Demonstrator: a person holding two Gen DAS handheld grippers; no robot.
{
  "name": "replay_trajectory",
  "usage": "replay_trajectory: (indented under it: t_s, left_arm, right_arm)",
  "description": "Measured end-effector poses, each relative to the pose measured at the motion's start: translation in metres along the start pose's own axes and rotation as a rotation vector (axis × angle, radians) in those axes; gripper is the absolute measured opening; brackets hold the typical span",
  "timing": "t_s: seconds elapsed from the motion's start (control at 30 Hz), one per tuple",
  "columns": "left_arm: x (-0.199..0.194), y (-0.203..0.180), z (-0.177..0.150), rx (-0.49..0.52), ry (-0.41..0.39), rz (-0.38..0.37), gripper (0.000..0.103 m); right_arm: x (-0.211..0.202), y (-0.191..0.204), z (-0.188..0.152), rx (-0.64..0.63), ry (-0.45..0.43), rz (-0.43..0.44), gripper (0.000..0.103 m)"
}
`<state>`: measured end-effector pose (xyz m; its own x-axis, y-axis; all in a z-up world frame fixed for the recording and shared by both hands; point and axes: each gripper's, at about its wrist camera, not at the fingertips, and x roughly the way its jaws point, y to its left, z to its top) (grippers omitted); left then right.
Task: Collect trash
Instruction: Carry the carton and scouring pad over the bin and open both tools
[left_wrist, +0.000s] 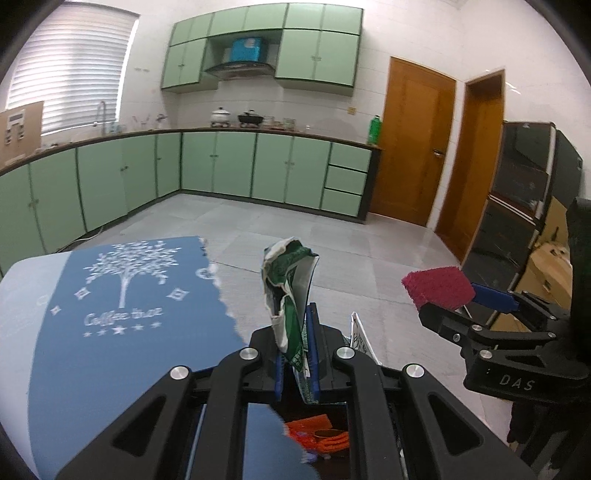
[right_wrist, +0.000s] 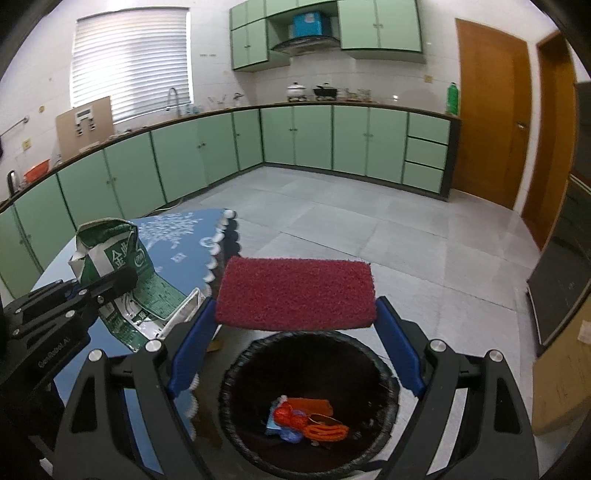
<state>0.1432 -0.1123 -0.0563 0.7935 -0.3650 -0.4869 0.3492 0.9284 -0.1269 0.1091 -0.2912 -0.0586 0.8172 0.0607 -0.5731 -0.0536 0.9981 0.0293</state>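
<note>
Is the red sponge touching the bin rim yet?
Apart. The right wrist view shows the red sponge held between the right gripper fingers, floor visible between it and the bin.

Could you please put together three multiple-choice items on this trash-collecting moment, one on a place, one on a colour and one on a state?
1. Where is the bin relative to the right claw?
A. Directly below it
B. On the counter
C. Behind the door

2. What colour is the scrub pad in the right claw?
A. Yellow
B. Dark red
C. White

3. What is the state of the left claw?
A. Open and empty
B. Shut on the green carton
C. Resting flat on the tablecloth

Answers:
1. A, the right wrist view looks straight down into the black-lined bin beneath the claw.
2. B, the pad between the blue fingers is dark red.
3. B, the crumpled green and white carton is pinched upright between the left fingers.
</note>
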Motion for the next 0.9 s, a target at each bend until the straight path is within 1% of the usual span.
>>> replay_trajectory:
  t_s: [0.23,0.53,0.9]
  left_arm:
    - [0.015,-0.027,-0.001,0.035,0.018,-0.039,0.010]
    - [0.038,-0.044,-0.008,0.062,0.051,-0.055,0.010]
    - [0.083,-0.044,-0.027,0.078,0.142,-0.043,0.010]
  right_arm:
    - [0.000,-0.024,-0.014,0.026,0.007,-0.042,0.082]
    - [0.011,-0.041,-0.023,0.056,0.030,-0.055,0.082]
    - [0.043,-0.055,-0.039,0.084,0.087,-0.065,0.082]
